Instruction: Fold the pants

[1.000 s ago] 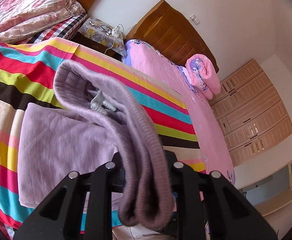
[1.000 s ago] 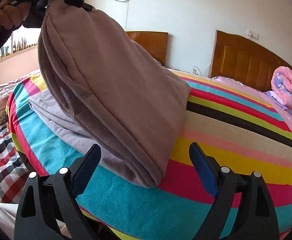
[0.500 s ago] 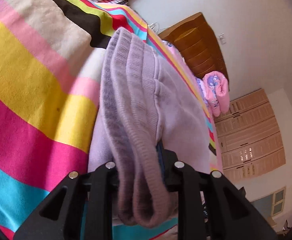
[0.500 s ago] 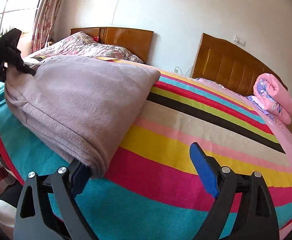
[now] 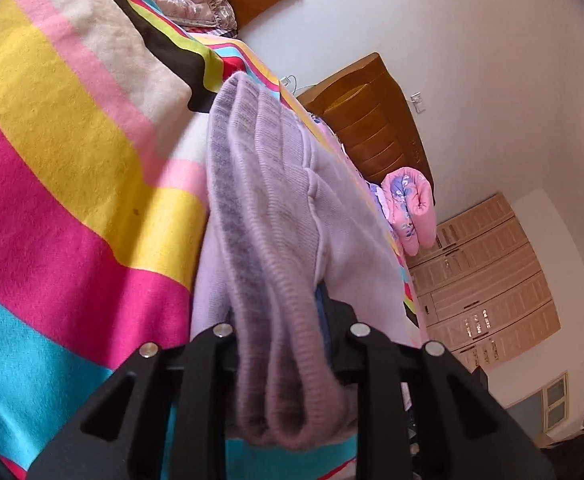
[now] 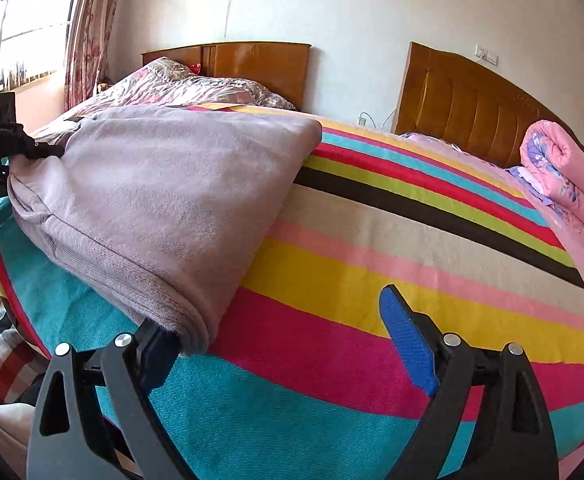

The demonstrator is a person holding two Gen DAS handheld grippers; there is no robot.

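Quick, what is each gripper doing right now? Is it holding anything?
Left gripper: shut on the purple pants, jaws just easing open slightly.
Right gripper: open, holding nothing.

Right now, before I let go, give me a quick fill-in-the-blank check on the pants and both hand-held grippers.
1. The left hand-held gripper is shut on the ribbed ____ of the pants.
2. The right hand-held gripper stands ____, gripping nothing.
3. The pants lie folded on the ____ blanket.

Missing: waistband; open; striped

left tool (image 5: 288, 320): clamped, jaws just easing apart | right tool (image 6: 288, 328): jaws wide
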